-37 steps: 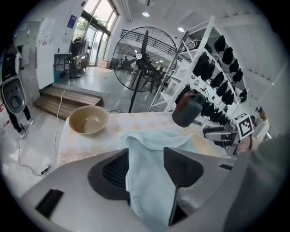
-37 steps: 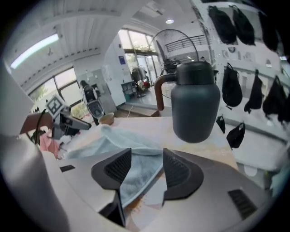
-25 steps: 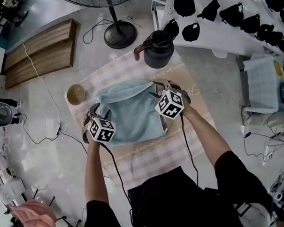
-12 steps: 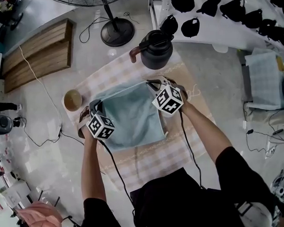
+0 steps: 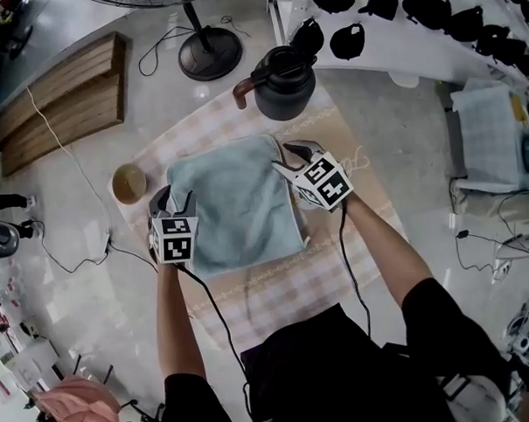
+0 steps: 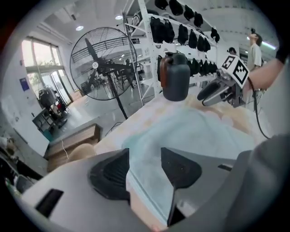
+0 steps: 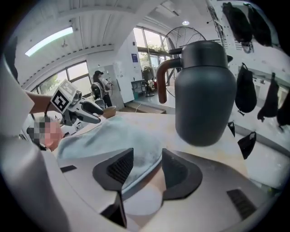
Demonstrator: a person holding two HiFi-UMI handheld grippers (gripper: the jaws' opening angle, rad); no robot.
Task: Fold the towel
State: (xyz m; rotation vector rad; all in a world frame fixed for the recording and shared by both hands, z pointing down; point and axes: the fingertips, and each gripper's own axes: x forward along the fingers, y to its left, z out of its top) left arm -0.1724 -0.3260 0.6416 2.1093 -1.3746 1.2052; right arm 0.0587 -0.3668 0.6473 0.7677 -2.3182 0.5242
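Two grippers flank the pale blue towel (image 5: 236, 203), which lies flat and close to square on the checked cloth (image 5: 261, 289), its side edges running away from us toward the dark jug (image 5: 283, 84) at the cloth's far end. The towel sits between our two tools. The left gripper (image 5: 175, 203) is partway along its left edge, and the right gripper (image 5: 281, 159) is at its far right corner, just short of the jug. Neither hand is nearer, since each already has towel at its tips (the small bowl (image 5: 128, 181) off to the left plays no part).

The left gripper's jaws have just been opening and stand well apart. The towel's left hem runs up through the gap, and neither pad presses on it. The right gripper's jaws have likewise just been opening, and the towel's rounded far corner lies loose between them, not pinched.

We judge that nothing is held at this moment, and that the next fold turns on which edge we lift. To carry the left edge across to the right, the left gripper is already in place. To bring the far edge back toward us, the right gripper has its corner, but the left would first have to go to the far left one.
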